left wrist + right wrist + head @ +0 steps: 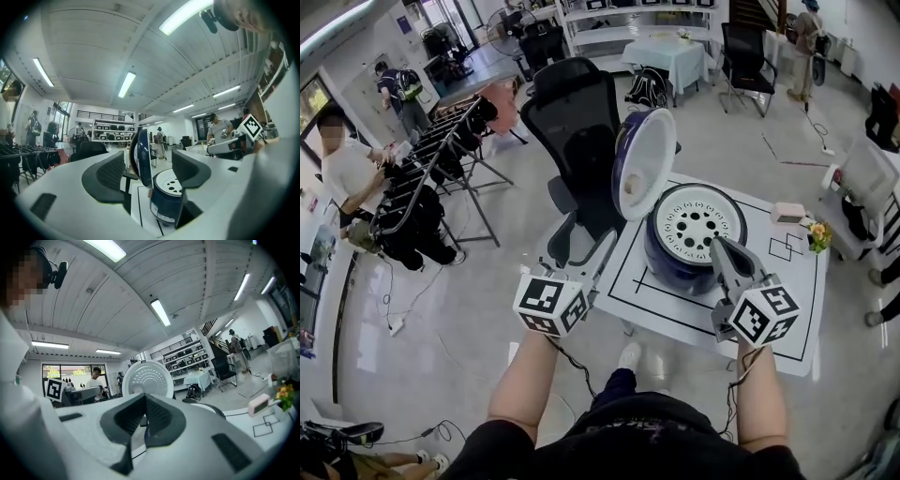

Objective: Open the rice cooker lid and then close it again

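- Workshop room: pale floor, black office chair (577, 131) upper centre of the head view, loaded clothes rack (441, 159) at left.
- White table (656, 300), marked with black lines, centre right. A small pale box (789, 213) and a sprig of flowers (818, 234) sit near its right edge.
- Rice cooker (694, 230): dark blue body, on the table, centre of the frame. Its perforated white inner plate is exposed.
- Lid (642, 164): raised, standing near upright on its hinge at the cooker's upper left. The opening half of the task looks done; closing remains.
- Left gripper (598, 261): lower left, off the table's left edge, pointing level toward the cooker. Jaws are spread and empty, with lid and body framed between them but well beyond.
- Right gripper (724, 253): lower right, over the table, level, tip near the cooker's front rim. Jaws are pressed together with nothing between them.
- Forearms: both reach up from the bottom edge, roughly parallel.
- Hazard, judged: a clenched tip pushing the smooth domed lid could skid off it.
- Hazard, judged: the lid may drop hard once past upright.
- Hazard, judged: the unbraced body may slide or tilt on the table.
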Available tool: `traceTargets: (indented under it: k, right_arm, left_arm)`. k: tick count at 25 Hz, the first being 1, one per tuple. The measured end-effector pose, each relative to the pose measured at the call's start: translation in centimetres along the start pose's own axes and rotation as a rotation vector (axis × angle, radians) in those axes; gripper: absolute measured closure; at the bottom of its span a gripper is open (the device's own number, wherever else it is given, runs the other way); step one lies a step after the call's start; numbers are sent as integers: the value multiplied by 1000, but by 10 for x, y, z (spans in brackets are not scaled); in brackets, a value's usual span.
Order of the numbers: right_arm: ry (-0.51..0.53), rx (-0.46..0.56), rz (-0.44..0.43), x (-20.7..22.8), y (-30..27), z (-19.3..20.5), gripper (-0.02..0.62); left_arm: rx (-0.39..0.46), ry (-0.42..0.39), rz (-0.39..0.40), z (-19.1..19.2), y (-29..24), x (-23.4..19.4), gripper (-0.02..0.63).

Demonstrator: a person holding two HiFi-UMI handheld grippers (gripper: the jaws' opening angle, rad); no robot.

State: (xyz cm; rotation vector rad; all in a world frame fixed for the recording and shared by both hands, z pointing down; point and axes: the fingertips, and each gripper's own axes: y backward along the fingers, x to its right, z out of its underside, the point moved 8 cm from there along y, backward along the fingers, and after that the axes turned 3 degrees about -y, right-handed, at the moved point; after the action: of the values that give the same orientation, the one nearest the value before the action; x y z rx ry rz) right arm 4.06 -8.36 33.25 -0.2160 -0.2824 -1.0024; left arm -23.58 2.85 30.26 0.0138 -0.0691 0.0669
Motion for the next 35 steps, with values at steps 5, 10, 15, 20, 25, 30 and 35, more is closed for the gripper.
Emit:
traceTargets:
  k: [5,10,15,20,25,30,35]
  right_arm:
    - [0,-1,9,10,-27,-7,594]
    - [5,0,28,22,-55,-15,594]
    - [5,2,56,35,-79,-21,594]
    - [6,5,89,44,-104,-23,594]
    - [1,11,135,53,-120,-24,594]
    - [3,35,184,59,-128,-27,594]
    - [1,59,236,63,-128,-28,594]
  left_arm:
    - [9,28,-20,-4,-27,-32,296]
    - [-6,24,-19,0,-62,-61,298]
    - [-33,23,-2,8,-100,-82,298]
    - [-54,32,46,18,-138,-100,298]
    - [-66,40,116,26,-173,-107,298]
    - [-61,26,198,26,-205,-106,297]
    - [-49,-6,260,24,-226,-104,313]
